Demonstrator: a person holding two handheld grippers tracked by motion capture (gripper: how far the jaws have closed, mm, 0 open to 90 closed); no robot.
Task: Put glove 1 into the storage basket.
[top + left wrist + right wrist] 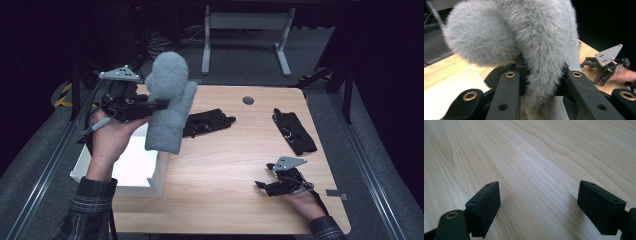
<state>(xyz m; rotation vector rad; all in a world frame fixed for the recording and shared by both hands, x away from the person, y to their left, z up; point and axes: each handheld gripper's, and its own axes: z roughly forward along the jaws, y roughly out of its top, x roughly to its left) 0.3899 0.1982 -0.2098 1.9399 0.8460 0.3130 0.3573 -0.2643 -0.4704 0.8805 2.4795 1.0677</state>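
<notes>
A fluffy grey mitten (167, 100) hangs in the air over the table's left side, thumb to the right and cuff down. My left gripper (162, 104) is shut on it across its middle; in the left gripper view the fur (536, 45) bulges between and above my jaws. My right gripper (263, 175) rests low at the table's front right, held by a hand, open with nothing between its fingers. In the right gripper view the two black pads (485, 205) stand wide apart over bare wood. The right gripper (604, 65) also appears far off in the left gripper view.
A white open box (159, 172) sits at the table's left edge, below the mitten. One black glove (207, 121) lies mid-table behind the mitten, another black glove (294, 131) at the right. A round cable hole (248, 100) is near the far edge.
</notes>
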